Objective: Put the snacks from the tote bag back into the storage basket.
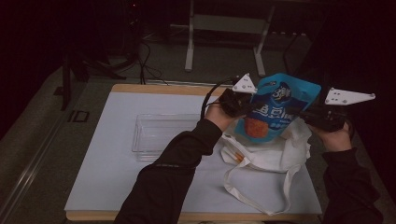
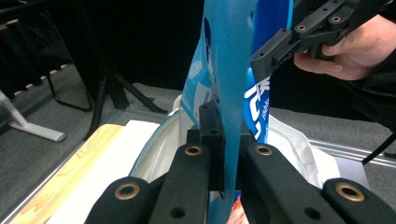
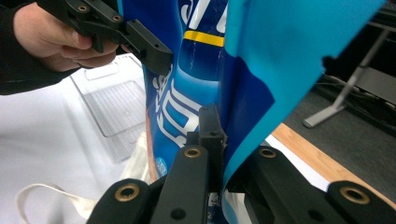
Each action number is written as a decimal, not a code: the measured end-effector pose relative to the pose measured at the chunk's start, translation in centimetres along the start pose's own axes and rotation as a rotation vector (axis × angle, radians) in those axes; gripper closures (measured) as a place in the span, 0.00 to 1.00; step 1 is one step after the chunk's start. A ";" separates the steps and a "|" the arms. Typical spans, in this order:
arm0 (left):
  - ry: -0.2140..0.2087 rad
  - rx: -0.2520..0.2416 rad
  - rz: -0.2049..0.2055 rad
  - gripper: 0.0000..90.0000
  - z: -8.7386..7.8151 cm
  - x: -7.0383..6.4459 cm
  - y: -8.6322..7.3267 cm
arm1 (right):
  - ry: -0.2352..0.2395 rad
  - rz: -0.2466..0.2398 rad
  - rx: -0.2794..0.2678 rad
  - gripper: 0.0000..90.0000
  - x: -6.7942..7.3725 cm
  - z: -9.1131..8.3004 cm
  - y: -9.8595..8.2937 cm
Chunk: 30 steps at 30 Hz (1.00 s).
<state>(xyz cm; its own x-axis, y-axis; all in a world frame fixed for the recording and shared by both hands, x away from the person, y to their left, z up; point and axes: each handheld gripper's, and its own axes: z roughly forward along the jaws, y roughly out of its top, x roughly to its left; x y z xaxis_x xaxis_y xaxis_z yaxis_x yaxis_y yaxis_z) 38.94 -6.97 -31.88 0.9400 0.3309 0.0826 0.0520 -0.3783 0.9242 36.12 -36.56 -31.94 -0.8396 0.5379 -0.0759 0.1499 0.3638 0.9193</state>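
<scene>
A clear plastic tray (image 1: pixel 156 135) sits left on the white table (image 1: pixel 107 172). The left gripper (image 1: pixel 240 105) and right gripper (image 1: pixel 308 114) each clamp an edge of a glossy blue snack pouch (image 1: pixel 275 109), held upright above a white cloth bag (image 1: pixel 266 156).

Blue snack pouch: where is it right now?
High view, right of centre: the blue snack pouch hangs between the left gripper and right gripper, above the white tote bag.
</scene>
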 end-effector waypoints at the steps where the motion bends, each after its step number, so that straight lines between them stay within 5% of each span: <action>1: 0.000 0.000 0.000 1.00 -0.3 0.0 0.1 | 0.004 -0.004 -0.001 0.99 0.1 0.0 0.2; 16: 0.013 0.004 0.011 1.00 -5.0 -0.1 -0.2 | 0.074 -0.056 -0.007 0.99 2.2 1.9 2.9; 30: 0.032 0.002 -0.005 1.00 -9.6 1.1 -1.8 | 0.147 -0.090 -0.013 0.99 4.2 5.6 5.3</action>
<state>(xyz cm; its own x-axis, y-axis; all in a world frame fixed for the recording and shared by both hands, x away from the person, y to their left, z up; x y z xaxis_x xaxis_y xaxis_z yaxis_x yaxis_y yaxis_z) 36.67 2.37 -29.84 0.9284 0.3604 0.0901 0.0573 -0.3786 0.9238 36.35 -28.14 -29.59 -0.9167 0.3863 -0.1023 0.0645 0.3955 0.9162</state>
